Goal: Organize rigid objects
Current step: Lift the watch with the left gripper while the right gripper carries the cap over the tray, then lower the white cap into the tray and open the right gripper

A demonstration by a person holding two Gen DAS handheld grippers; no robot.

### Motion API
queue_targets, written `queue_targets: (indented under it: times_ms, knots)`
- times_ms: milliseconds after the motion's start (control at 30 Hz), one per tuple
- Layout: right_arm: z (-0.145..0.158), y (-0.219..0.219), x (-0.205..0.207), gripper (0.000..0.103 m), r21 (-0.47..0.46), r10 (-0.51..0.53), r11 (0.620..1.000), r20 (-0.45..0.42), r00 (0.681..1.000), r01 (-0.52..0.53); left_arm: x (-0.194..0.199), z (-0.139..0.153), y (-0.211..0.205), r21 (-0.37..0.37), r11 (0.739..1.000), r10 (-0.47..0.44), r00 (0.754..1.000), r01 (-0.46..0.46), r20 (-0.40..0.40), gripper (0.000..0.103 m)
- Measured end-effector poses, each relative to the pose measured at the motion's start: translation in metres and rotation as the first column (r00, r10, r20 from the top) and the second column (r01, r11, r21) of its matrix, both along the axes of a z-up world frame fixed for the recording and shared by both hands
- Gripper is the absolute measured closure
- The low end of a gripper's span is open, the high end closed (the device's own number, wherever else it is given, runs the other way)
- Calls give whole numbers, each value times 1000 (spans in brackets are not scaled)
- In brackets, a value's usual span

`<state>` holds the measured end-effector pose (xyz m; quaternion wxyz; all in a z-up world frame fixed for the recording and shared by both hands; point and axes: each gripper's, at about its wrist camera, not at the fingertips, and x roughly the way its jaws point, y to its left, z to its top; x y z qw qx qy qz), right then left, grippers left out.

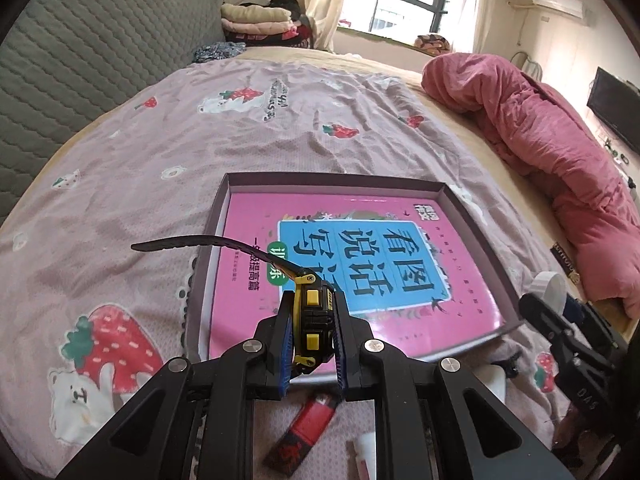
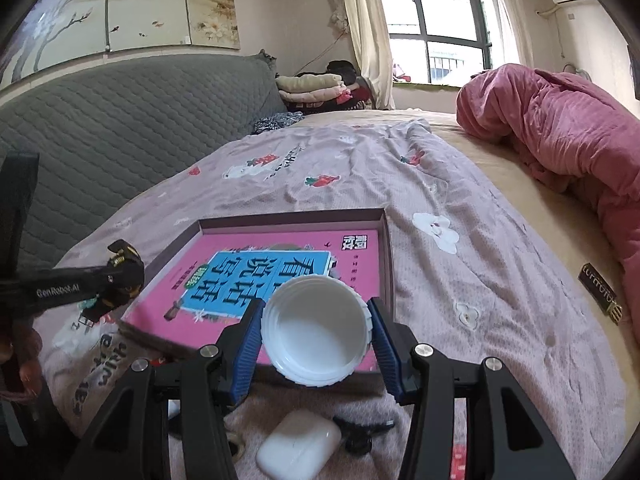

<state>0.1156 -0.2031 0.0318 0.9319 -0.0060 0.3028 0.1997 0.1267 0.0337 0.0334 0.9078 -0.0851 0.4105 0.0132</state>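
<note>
My left gripper (image 1: 312,334) is shut on a black and yellow wristwatch (image 1: 314,320), held above the near edge of a shallow box tray (image 1: 212,236); its strap sticks out to the left. A pink book (image 1: 360,276) lies in the tray. My right gripper (image 2: 316,334) is shut on a white plastic lid (image 2: 316,330), open side facing the camera, over the tray's (image 2: 386,248) near right corner and the book (image 2: 256,276). The left gripper with the watch (image 2: 120,280) shows at the left in the right wrist view; the right gripper and lid (image 1: 550,286) show at the right in the left wrist view.
A red lighter (image 1: 306,428) and a small white tube (image 1: 366,456) lie on the strawberry-print sheet (image 1: 120,200) under the left gripper. A white earbud case (image 2: 298,446) and a black hair clip (image 2: 360,434) lie under the right gripper. A pink duvet (image 2: 560,132) is heaped at the right, a grey headboard (image 2: 120,120) at the left.
</note>
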Motion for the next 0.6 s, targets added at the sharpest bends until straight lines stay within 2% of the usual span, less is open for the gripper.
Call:
queue_targets:
  times_ms: [300,400,600]
  knots:
    - [-4,10,11,52,-16,32,999,-10,999,-32,28,-25,-12,28,999,-20,999,22,-48,86]
    - [-7,14,12,51,-24,43,999,-15,999,-43,32,-30,-22,75,996,-36,998,39,-50,86]
    - [-16,23,19,52,-69,51,996,-46,998,-54,39,-35,-35,107,992,-64,997,69,-51,85]
